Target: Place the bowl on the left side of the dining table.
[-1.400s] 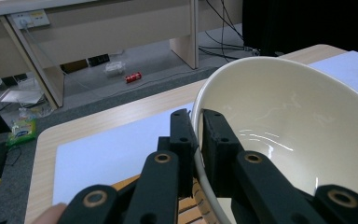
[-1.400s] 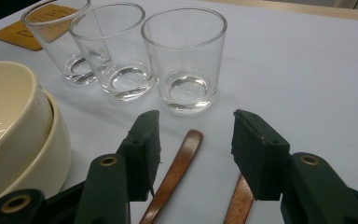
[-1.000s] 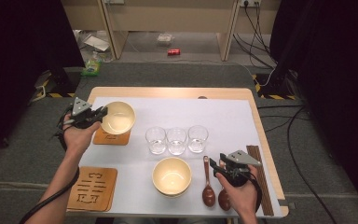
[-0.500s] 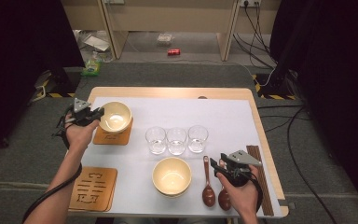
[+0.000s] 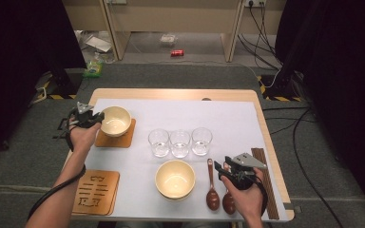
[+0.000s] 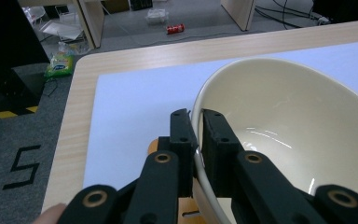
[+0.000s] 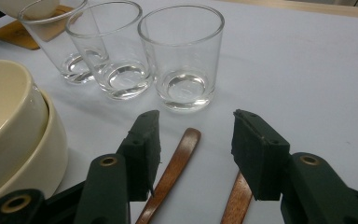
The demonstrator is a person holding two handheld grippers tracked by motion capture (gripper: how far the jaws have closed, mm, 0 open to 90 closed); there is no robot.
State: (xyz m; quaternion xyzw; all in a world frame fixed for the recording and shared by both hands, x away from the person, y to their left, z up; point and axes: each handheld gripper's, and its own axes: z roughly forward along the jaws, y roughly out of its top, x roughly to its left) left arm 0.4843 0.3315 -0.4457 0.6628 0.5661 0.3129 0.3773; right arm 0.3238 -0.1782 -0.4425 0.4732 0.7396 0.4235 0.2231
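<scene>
A cream bowl is at the table's left rear, over a wooden coaster. My left gripper is shut on its near-left rim, one jaw inside the wall and one outside. Whether the bowl rests on the coaster I cannot tell. At the front right, my right gripper stands open just above the handles of two wooden spoons. Nothing is between its fingers.
Three empty glasses stand in a row mid-table. Two stacked cream bowls sit left of the spoons. A second patterned coaster lies front left, and dark sticks lie along the right edge.
My left hand has sunk with the bowl toward the coaster and shifted slightly left. The right hand has kept still.
</scene>
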